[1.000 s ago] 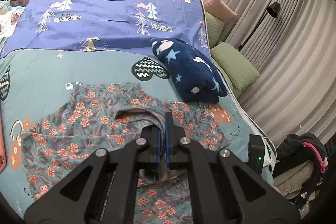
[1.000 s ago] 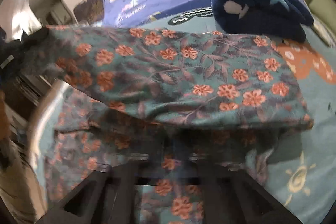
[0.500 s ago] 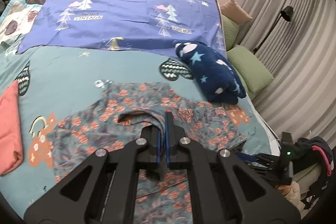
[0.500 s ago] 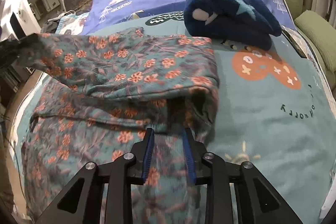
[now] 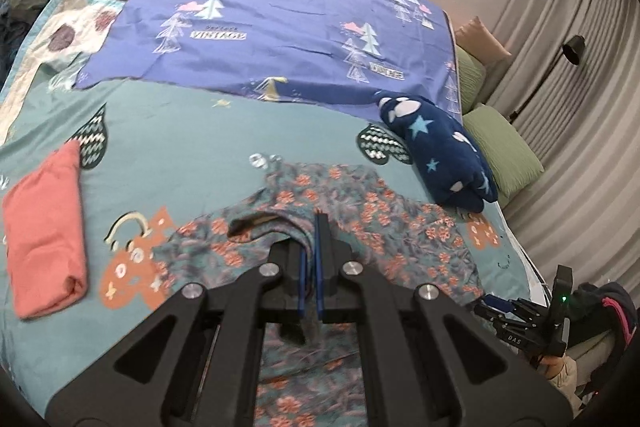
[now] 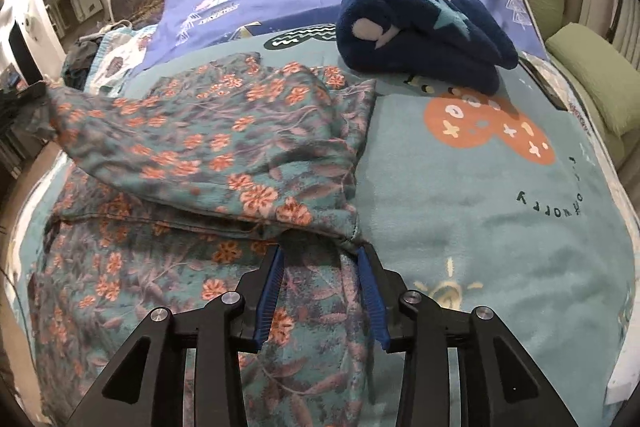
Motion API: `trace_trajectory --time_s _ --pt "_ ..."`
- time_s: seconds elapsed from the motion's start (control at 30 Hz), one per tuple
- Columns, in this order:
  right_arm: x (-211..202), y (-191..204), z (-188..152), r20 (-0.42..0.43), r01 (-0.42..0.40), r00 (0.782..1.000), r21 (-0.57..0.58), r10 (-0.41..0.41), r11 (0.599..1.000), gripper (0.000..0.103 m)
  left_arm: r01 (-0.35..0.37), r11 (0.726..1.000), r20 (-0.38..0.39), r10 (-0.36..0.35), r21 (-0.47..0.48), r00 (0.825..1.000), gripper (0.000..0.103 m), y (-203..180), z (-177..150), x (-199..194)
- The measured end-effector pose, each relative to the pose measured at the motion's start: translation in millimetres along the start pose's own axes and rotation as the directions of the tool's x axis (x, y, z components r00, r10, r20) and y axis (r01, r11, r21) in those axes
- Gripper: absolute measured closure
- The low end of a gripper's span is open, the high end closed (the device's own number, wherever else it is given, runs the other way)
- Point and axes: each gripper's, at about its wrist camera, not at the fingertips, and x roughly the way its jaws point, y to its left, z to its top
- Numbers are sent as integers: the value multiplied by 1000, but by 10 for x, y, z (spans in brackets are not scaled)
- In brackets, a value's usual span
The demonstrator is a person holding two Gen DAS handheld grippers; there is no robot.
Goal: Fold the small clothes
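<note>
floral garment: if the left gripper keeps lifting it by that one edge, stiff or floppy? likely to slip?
Likely floppy: the floral garment sags and creases between the left gripper and the bed. Probably light, since one pinched edge carries a whole flap. Slip seems unlikely; the fabric looks soft, and bunches between shut jaws.

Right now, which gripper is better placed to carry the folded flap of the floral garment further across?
Left. The left gripper is shut on an edge of the floral garment and holds that flap lifted. The right gripper has just been opening; its pads no longer press the cloth, so it would have to grasp again.
</note>
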Motion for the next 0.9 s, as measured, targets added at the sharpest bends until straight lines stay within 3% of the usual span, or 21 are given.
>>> trace_trajectory --time_s 0.37,0.6,0.67,0.73,0.8,0.9 --pt "-266 16 -51 27 -110 993 -30 111 993 51 -86 994 -139 77 -64 987 97 580 -569 301" --pt "-345 -39 20 57 -78 995 -10 79 997 46 -143 985 -131 130 -99 983 72 757 -677 275" --pt "-264 -69 71 45 -66 997 20 65 998 46 -151 983 -126 137 -105 982 60 778 -669 274" --pt "-162 -118 138 37 -93 995 56 91 994 46 -162 982 -134 149 -97 980 52 795 -657 341" --pt "-18 -190 254 23 -143 990 104 141 984 46 -177 979 -149 161 -98 976 50 818 -637 429" --pt "227 -322 493 10 -182 983 166 183 969 46 -154 978 -167 130 -140 977 42 903 -582 583"
